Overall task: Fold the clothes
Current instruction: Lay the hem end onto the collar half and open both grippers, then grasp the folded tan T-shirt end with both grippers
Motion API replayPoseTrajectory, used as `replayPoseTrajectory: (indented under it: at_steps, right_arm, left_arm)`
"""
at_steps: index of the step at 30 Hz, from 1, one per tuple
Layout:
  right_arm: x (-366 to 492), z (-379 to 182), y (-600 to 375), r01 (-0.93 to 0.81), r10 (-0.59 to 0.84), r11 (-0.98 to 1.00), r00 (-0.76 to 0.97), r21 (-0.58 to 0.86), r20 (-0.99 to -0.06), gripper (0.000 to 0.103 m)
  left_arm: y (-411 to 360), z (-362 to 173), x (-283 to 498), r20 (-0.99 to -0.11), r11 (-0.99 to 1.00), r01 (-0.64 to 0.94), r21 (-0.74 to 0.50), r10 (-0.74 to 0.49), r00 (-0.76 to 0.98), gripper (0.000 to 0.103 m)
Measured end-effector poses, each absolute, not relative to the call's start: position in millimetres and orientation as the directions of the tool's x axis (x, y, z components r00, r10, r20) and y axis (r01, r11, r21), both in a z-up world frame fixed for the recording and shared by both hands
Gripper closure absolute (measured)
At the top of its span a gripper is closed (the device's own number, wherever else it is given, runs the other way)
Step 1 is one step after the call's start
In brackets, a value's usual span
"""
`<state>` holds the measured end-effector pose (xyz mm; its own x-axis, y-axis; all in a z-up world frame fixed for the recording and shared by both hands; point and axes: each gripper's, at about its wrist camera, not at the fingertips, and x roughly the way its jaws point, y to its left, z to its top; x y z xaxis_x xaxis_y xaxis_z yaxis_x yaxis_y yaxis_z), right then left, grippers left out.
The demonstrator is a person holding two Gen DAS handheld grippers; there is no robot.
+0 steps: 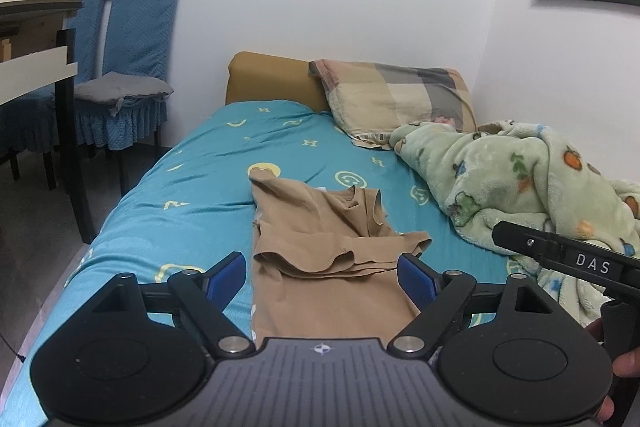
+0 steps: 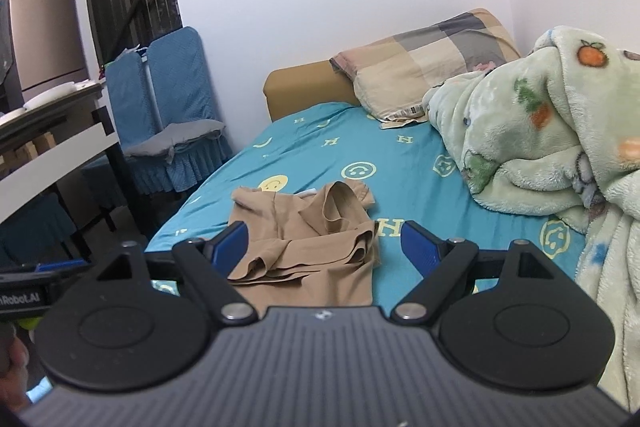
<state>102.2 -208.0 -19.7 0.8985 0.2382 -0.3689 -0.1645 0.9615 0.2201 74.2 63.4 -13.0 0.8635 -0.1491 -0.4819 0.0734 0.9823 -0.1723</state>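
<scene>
Hovering: left gripper (image 1: 322, 277) and right gripper (image 2: 320, 247), both above the near end of the bed, fingers pointing toward the headboard.
Left gripper: jaws spread wide, blue pads (image 1: 228, 277) bare, nothing between them.
Right gripper: jaws equally wide, holding nothing; the garment's near part shows through the gap.
Garment: a tan knit top (image 1: 320, 251), thin and limp, lying down the middle of the bed (image 1: 168, 219) nearer the foot edge.
Shape: sides turned inward into a narrow strip, neckline toward the pillow, sleeve cuffs rippling across the middle in soft layers.
Stage, as judged: partly folded lengthwise; whether a crosswise fold is due or the piece is being opened out cannot be told.
Why so placed: probably the flat sheet serves as a folding surface, with the bedding pushed aside.
Sheet: smooth teal cotton printed with pale smiley faces and letters.
Blanket (image 2: 540, 147): fluffy pale green fleece, heaped along the right edge.
Pillow (image 1: 400, 99): checked beige and grey, at the head corner.
</scene>
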Motion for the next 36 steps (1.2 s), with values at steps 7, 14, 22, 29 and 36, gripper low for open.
replayPoseTrajectory:
  at_steps: [7, 14, 22, 29, 36]
  right_arm:
    - [95, -19, -210, -0.154, 0.229, 0.962, 0.905, 0.226, -0.360, 0.018]
    - [99, -24, -210, -0.134, 0.210, 0.967, 0.903, 0.217, -0.376, 0.018]
    - [103, -27, -210, -0.118, 0.197, 0.968, 0.902, 0.219, -0.384, 0.018]
    - [103, -25, -213, -0.122, 0.209, 0.963, 0.902, 0.240, -0.378, 0.026]
    - [113, -31, -221, -0.096, 0.242, 0.938, 0.869, 0.333, -0.431, 0.020]
  left_arm:
    - [59, -18, 71, -0.499, 0.983, 0.076, -0.165, -0.150, 0.853, 0.019]
    - [56, -37, 79, -0.559, 0.982, 0.072, -0.174, -0.159, 0.814, 0.019]
    - [55, -52, 89, -0.612, 0.977, 0.051, -0.206, -0.170, 0.772, 0.019]
    - [58, -65, 98, -0.658, 0.961, 0.004, -0.275, -0.191, 0.728, 0.019]
    - [71, -92, 111, -0.713, 0.908, -0.072, -0.414, -0.274, 0.645, 0.019]
